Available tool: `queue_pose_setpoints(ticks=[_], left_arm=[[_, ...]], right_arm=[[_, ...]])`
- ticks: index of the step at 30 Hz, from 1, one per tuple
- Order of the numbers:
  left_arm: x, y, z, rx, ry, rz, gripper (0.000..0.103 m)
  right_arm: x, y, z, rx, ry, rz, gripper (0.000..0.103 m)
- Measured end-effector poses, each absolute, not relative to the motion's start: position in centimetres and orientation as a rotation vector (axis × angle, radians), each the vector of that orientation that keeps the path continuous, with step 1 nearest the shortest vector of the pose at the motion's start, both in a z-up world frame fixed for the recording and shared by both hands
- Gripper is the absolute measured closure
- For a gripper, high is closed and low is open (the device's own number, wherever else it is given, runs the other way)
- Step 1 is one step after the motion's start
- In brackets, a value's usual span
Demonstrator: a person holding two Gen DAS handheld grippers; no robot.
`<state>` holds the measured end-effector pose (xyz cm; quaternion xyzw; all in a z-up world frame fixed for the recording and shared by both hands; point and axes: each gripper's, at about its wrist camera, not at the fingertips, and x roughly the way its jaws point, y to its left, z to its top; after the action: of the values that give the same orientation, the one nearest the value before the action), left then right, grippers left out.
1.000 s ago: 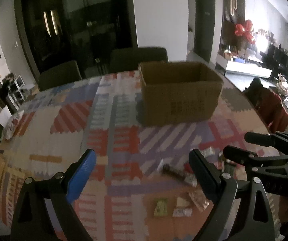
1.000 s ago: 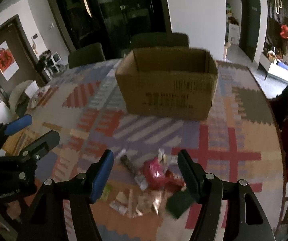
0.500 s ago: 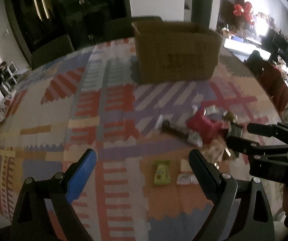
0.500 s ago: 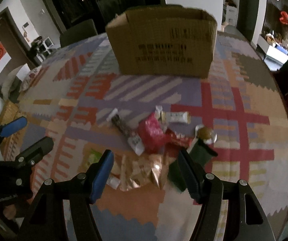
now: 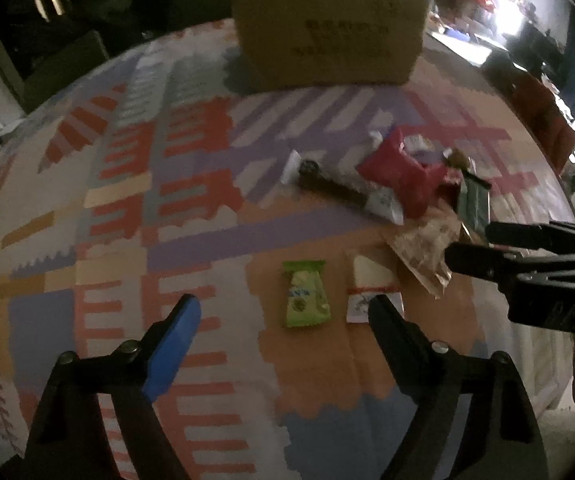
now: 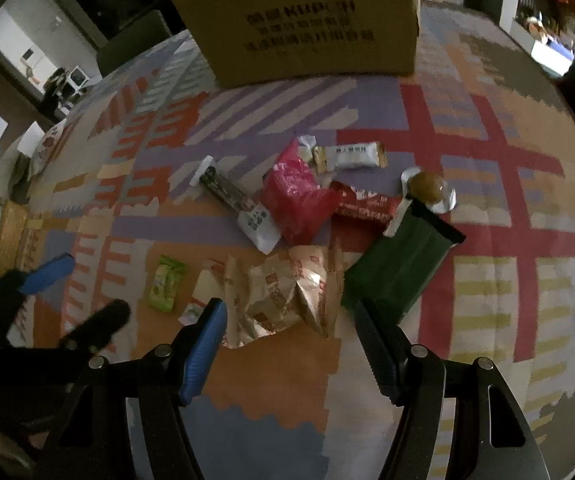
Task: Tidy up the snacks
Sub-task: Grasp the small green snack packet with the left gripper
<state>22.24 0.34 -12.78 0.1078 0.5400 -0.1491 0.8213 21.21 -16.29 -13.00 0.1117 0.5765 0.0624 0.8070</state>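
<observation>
Several snacks lie loose on the patterned tablecloth: a small green packet [image 5: 305, 299] [image 6: 166, 282], a white sachet [image 5: 369, 289], a crinkly gold wrapper [image 6: 287, 291], a red bag [image 6: 297, 196] [image 5: 401, 174], a dark bar [image 6: 239, 205], a dark green pack [image 6: 401, 266] and a white bar [image 6: 349, 156]. A cardboard box [image 5: 327, 26] [image 6: 307, 20] stands behind them. My left gripper [image 5: 283, 322] is open and empty, just short of the green packet. My right gripper [image 6: 287, 318] is open and empty, over the gold wrapper.
The round table's edge [image 5: 547, 360] curves close on the right. Dark chairs [image 5: 67, 68] stand behind the table. A round brown sweet in clear wrap [image 6: 427, 188] lies right of the pile.
Both grippers have dropped and tilted down toward the snack pile, which now fills the views. The box has slid to the top of both frames. Both stay open.
</observation>
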Motion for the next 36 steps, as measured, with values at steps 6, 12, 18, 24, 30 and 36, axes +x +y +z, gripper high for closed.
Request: queue_pose_setpoints(ticks=[6, 12, 18, 24, 30, 36], left_arm=[[22.9, 0.5, -14.2, 0.185, 1.172, -0.354, 0.028], [23.9, 0.1, -15.2, 0.159, 1.197, -0.359, 0.032], [25.0, -0.2, -16.4, 0.147, 1.223, -0.351, 0.037], [25.8, -0.2, -17.4, 0.126, 1.261, -0.346, 0.046], [26.0, -0.5, -17.6, 0.154, 1.247, -0.327, 0.060], [26.0, -0.4, -17.5, 0.153, 1.240, -0.331, 0.074]], right_arm=[[21.5, -15.9, -14.0, 0.247, 1.249, 0.133, 0.036], [22.1, -16.0, -14.9, 0.287, 1.275, 0.133, 0.036], [22.9, -16.3, -15.5, 0.340, 1.286, 0.122, 0.036], [23.3, -16.0, -15.8, 0.347, 1.294, 0.116, 0.037], [23.5, -15.8, -16.2, 0.343, 1.317, 0.132, 0.049], [23.5, -15.6, -16.3, 0.323, 1.304, 0.137, 0.054]])
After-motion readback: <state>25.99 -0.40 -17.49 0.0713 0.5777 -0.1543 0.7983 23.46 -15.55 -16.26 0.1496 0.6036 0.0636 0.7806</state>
